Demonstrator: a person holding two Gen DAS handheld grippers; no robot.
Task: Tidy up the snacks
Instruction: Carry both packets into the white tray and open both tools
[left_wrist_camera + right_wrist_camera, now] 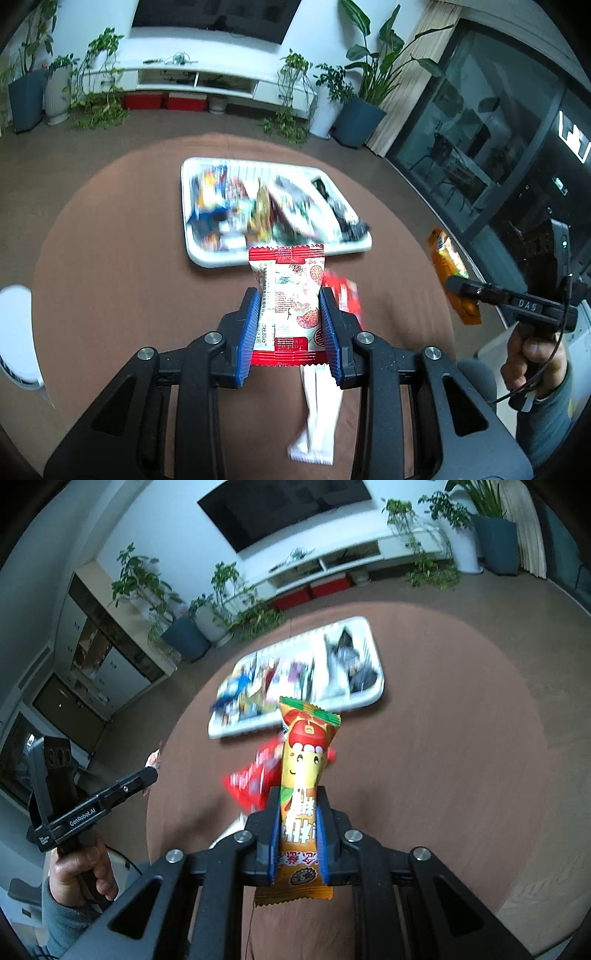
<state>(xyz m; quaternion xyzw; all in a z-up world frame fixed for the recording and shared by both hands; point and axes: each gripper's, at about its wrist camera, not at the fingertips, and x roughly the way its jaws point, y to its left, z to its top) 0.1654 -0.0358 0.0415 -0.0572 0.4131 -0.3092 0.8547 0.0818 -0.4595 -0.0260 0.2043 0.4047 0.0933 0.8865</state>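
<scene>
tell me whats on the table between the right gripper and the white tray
A red snack packet lies on the brown table there, just short of the white tray. The right wrist view shows it past the orange packet held in the right gripper.

"DAS" stands on the right gripper [454,284]; "GenRobot.AI" runs along the left gripper [149,773]; snack wrapper print stays unreadable.

A round brown table [110,258] fills the middle of the room; behind it a black television [218,14] hangs on the white wall above a long white cabinet [207,79]; two red boxes [166,100] sit on the floor under the cabinet; leafy potted plants [369,85] stand at both ends of it, some in dark blue pots, some in white; glass doors [480,147] close off the right side; a tall cupboard [103,638] stands on the left.
</scene>
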